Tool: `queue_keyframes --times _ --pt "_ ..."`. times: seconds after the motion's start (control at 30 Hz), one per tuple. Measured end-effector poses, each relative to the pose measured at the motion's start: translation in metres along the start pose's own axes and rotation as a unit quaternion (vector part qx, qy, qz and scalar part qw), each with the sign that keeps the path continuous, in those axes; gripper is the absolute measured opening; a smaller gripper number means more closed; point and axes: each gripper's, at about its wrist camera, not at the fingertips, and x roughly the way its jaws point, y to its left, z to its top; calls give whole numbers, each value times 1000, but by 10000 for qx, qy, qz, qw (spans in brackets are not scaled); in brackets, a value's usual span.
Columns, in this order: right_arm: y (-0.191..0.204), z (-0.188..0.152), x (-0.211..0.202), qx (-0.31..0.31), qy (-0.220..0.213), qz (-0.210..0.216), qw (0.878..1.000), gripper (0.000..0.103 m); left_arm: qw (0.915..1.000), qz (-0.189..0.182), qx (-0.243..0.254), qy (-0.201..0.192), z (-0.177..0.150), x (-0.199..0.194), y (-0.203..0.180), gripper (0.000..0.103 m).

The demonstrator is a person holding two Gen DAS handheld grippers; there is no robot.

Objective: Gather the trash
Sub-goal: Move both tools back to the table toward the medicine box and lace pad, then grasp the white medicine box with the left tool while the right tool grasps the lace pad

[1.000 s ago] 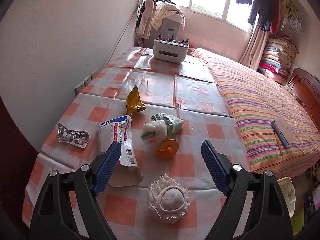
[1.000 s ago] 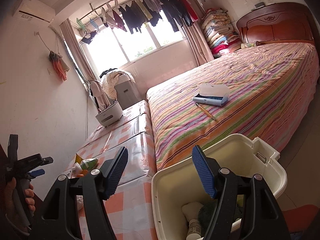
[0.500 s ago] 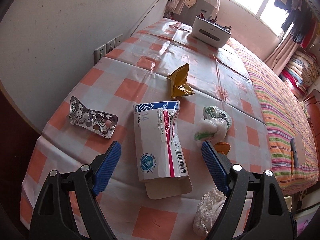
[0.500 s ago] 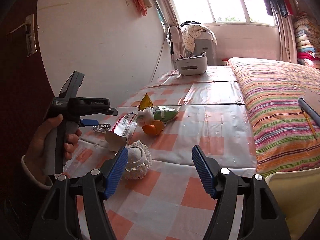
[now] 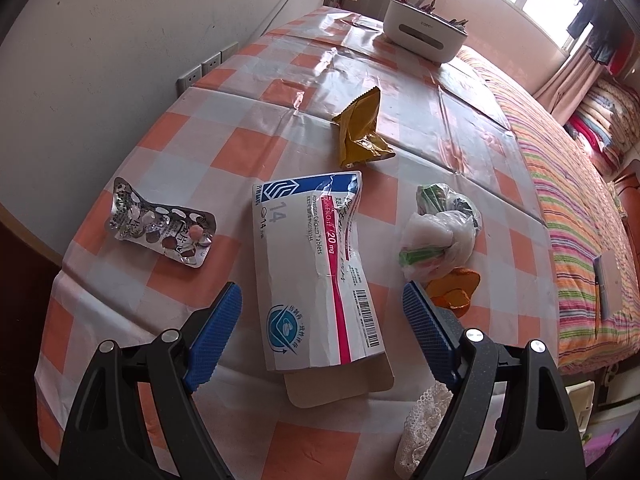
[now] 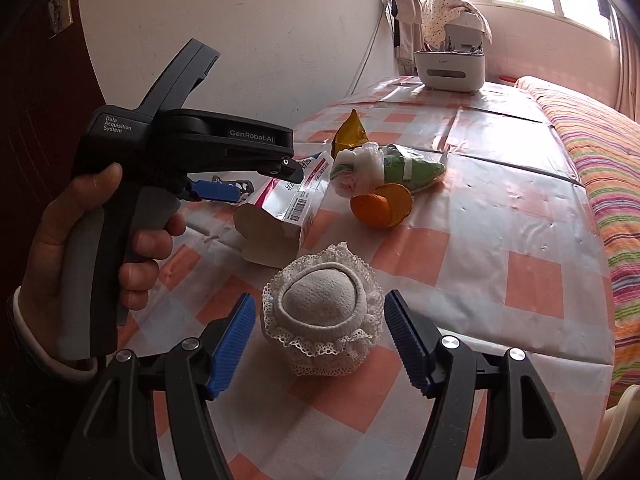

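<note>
A flattened white medicine box (image 5: 320, 268) lies on the checked table (image 5: 192, 152). My left gripper (image 5: 322, 326) is open and hovers over its near end. Left of it lies a used pill blister (image 5: 160, 228). A yellow wrapper (image 5: 362, 132), a knotted plastic bag (image 5: 440, 232) and orange peel (image 5: 454, 292) lie beyond. My right gripper (image 6: 320, 342) is open, its fingers on either side of a white lace-trimmed ball (image 6: 324, 312). The right wrist view also shows the box (image 6: 288, 208), bag (image 6: 392, 168), peel (image 6: 382, 204) and left gripper's body (image 6: 180, 152).
A white desk organizer (image 5: 424, 32) stands at the table's far end. A striped bed (image 5: 576, 184) runs along the table's right side, with a notebook (image 5: 608, 280) on it. The wall with sockets (image 5: 200, 72) is on the left. A cream bin's rim (image 6: 624, 416) is at lower right.
My left gripper has moved left and lower over the medicine box. My right gripper has swung from the bin to the table and closed in on the lace ball.
</note>
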Motion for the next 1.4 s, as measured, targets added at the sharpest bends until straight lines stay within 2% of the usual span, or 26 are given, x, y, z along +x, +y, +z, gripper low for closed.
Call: queue_keyframes --times 0.07,0.1,0.4,0.77,0.9,0.97,1.07,1.2,1.4 --pt "1 2 7 -52 58 -76 9999 73 10000 22 -6 37 1 3 -1 81" --pt "2 2 9 -84 70 -109 9999 74 10000 44 3 56 1 5 -1 81" --pt "0 8 36 -122 352 -101 9993 74 9997 109 72 197 4 17 -9 81" --pt "-3 9 45 -39 522 -136 9985 74 9990 238 286 240 2 28 -21 79" --pt "-5 10 46 -42 542 -147 9984 74 9988 245 331 278 0 33 -23 71" --pt "-6 10 45 -46 538 -139 9984 63 9987 259 369 237 -1 32 -25 69" --pt "-6 7 42 -1 549 -117 9984 58 9988 256 400 136 -3 28 -25 61" --pt "-10 6 35 129 486 -100 9987 57 9992 161 366 62 -4 21 -23 48" --pt "-23 4 20 516 316 -25 9982 57 9991 98 399 55 -10 16 -22 43"
